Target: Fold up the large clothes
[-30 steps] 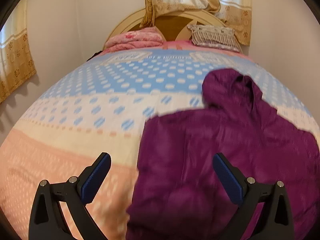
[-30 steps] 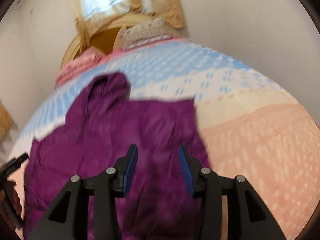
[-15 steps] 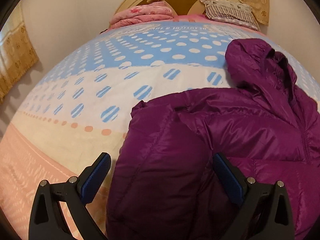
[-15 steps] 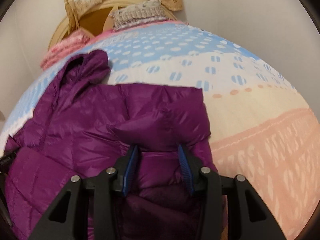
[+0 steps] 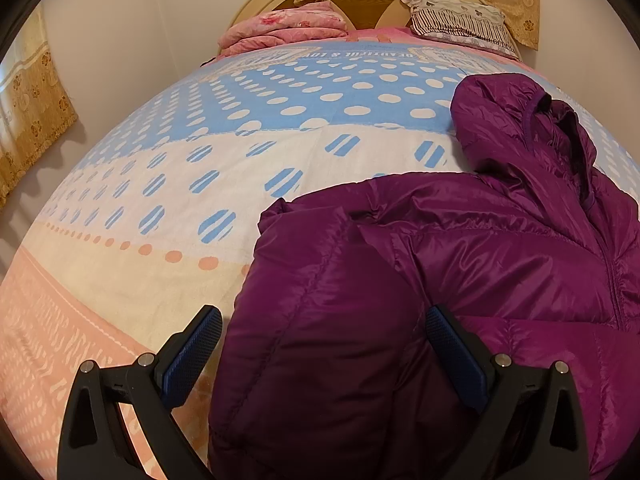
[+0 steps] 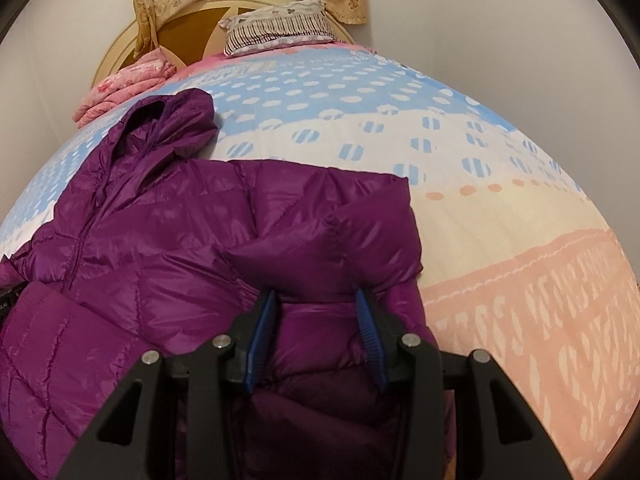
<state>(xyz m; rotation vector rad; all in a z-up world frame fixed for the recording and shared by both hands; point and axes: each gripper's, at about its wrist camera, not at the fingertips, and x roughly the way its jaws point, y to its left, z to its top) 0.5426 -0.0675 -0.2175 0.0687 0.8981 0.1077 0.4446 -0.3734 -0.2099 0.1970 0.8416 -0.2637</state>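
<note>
- The purple quilted hooded puffer jacket [image 5: 460, 264] lies spread on the bed's polka-dot and striped sheet in blue, cream and peach [image 5: 168, 200], hood toward the rounded cream-and-brown wooden headboard [image 5: 360, 0].
- The left gripper [image 5: 324, 344], black with blue ribbed pads, stands spread wide. A folded-over jacket sleeve fills the gap between its 2 fingers; the left pad is clear of the fabric, over the sheet.
- The right gripper [image 6: 316, 332] is about half-closed. A puffed fold of the jacket sits between its 2 blue pads, both of which touch the fabric; whether they pinch it cannot be determined.
- A folded pink floral blanket [image 5: 280, 32] and a striped pillow [image 5: 460, 20] rest by the headboard, well apart from the jacket.
</note>
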